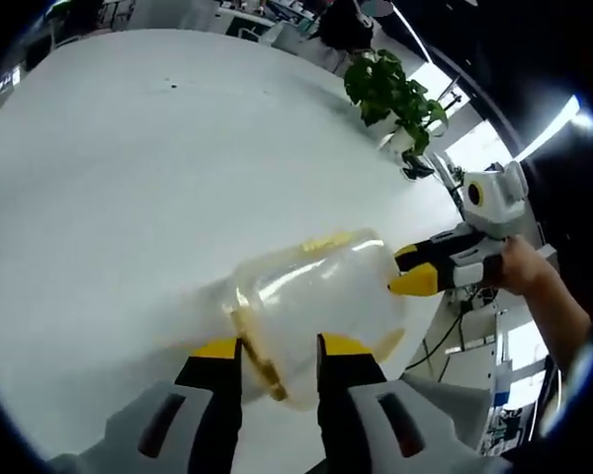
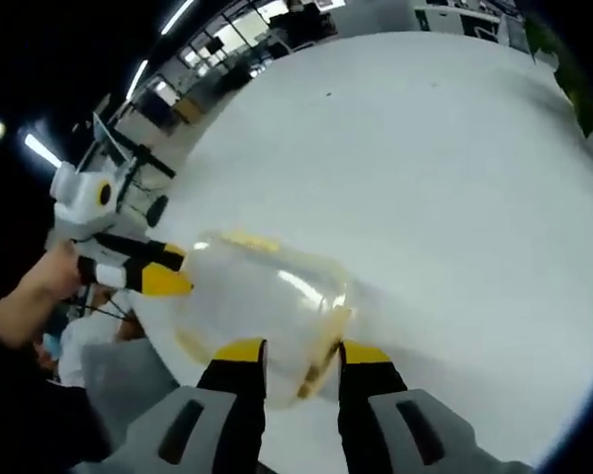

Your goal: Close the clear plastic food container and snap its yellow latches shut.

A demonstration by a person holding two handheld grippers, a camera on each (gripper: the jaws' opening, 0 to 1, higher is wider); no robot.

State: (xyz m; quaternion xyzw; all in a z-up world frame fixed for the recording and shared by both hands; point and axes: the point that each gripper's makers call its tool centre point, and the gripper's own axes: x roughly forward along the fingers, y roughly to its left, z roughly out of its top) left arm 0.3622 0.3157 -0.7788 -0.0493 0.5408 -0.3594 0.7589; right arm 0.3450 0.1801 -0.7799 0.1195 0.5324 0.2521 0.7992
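The clear container [image 1: 316,296] sits on the white table [image 1: 128,178], held between both grippers. The left gripper [image 1: 280,348] has its yellow-tipped jaws clamped on the container's near edge, right at a yellow latch [image 1: 257,360]. Across from it, the right gripper [image 1: 407,272] presses in at the far side; in its own view [image 2: 301,351] its jaws straddle the rim and appear to grip it. A potted plant [image 1: 395,99] stands well beyond.
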